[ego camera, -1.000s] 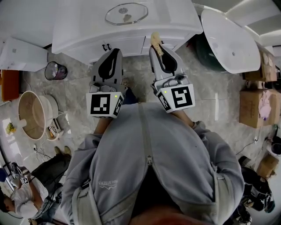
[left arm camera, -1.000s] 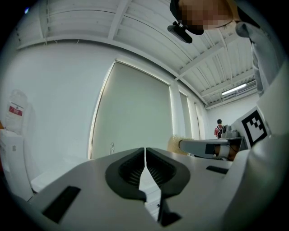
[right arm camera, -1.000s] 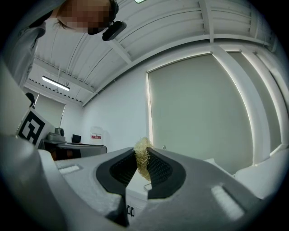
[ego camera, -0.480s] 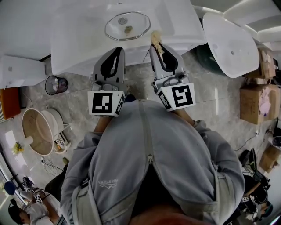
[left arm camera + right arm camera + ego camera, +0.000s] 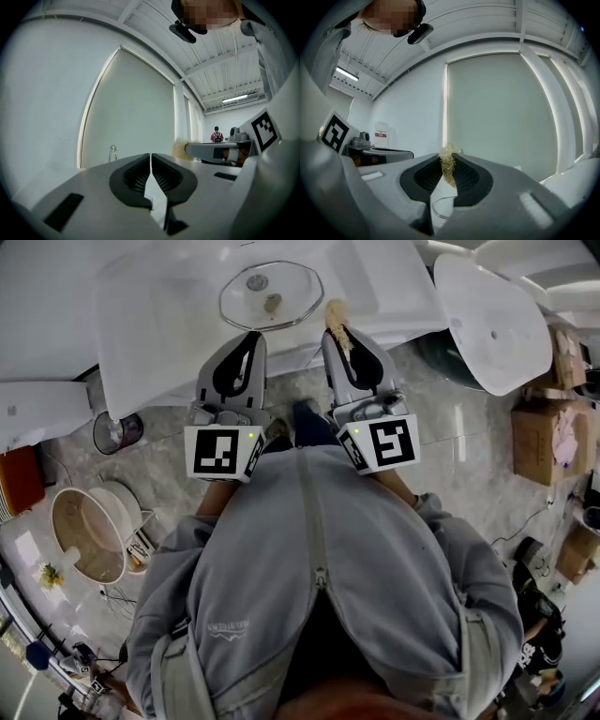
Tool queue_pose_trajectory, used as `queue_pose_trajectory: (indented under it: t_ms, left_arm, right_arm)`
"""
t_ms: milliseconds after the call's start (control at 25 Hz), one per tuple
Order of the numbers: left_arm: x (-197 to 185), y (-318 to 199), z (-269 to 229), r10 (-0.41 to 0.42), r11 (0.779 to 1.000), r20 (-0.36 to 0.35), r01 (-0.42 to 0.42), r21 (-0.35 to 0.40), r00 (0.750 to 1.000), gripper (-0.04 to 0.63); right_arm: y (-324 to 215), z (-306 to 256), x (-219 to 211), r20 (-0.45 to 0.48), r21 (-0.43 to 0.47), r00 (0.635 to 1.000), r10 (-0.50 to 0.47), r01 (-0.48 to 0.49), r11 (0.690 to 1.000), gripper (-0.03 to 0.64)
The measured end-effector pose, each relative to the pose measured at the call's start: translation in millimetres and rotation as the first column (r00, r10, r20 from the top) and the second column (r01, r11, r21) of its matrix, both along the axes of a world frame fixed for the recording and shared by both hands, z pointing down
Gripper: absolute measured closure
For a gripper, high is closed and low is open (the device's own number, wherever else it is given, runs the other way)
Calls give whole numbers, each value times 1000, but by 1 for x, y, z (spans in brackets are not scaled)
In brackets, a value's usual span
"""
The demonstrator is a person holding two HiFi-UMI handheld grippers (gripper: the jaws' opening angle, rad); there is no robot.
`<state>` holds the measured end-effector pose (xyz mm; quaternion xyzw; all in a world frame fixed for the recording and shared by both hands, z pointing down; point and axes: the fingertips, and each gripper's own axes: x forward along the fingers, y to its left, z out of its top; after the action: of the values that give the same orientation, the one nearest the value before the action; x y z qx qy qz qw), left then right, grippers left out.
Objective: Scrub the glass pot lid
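The glass pot lid (image 5: 272,294) lies flat on the white counter (image 5: 169,324) at the top of the head view, a brownish smear near its middle and a knob beside it. My left gripper (image 5: 255,335) points at the lid's near rim, shut with nothing between its jaws (image 5: 150,157). To the right of it, my right gripper (image 5: 335,317) is shut on a tuft of pale yellow fibre scrubber (image 5: 448,166), which sticks out past the tips at the counter's front edge. Both grippers hover short of the lid.
A white round table (image 5: 492,320) stands to the right, cardboard boxes (image 5: 539,451) beyond it. A dark bin (image 5: 117,430) and a round wooden tub (image 5: 89,532) sit on the floor at the left. A tap (image 5: 112,152) shows in the left gripper view.
The counter and lid have come closer below me. Both grippers moved forward, from in front of the counter's drawers to over its front edge, nearer the lid.
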<state>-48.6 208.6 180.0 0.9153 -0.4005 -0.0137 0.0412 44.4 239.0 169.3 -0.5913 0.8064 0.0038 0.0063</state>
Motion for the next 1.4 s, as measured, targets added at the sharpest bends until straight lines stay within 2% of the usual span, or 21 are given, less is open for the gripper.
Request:
queue_pose_trajectory:
  t_ms: [280, 600, 1000, 1400]
  left_arm:
    - [10, -38, 10, -4, 1000, 3, 4, -21, 1000, 581]
    - [23, -113, 17, -37, 999, 8, 37, -19, 999, 581]
    - [30, -191, 28, -136, 990, 5, 136, -39, 991, 581]
    - [41, -232, 40, -199, 979, 54, 201, -33, 979, 581]
  right_arm:
    - [-45, 5, 4, -3, 2, 1000, -30, 30, 1000, 565]
    - [-130, 18, 9, -29, -13, 994, -107, 107, 994, 565]
    - [-217, 34, 21, -52, -43, 976, -210, 208, 977, 565]
    - [-261, 53, 29, -27, -70, 953, -301, 299, 952, 565]
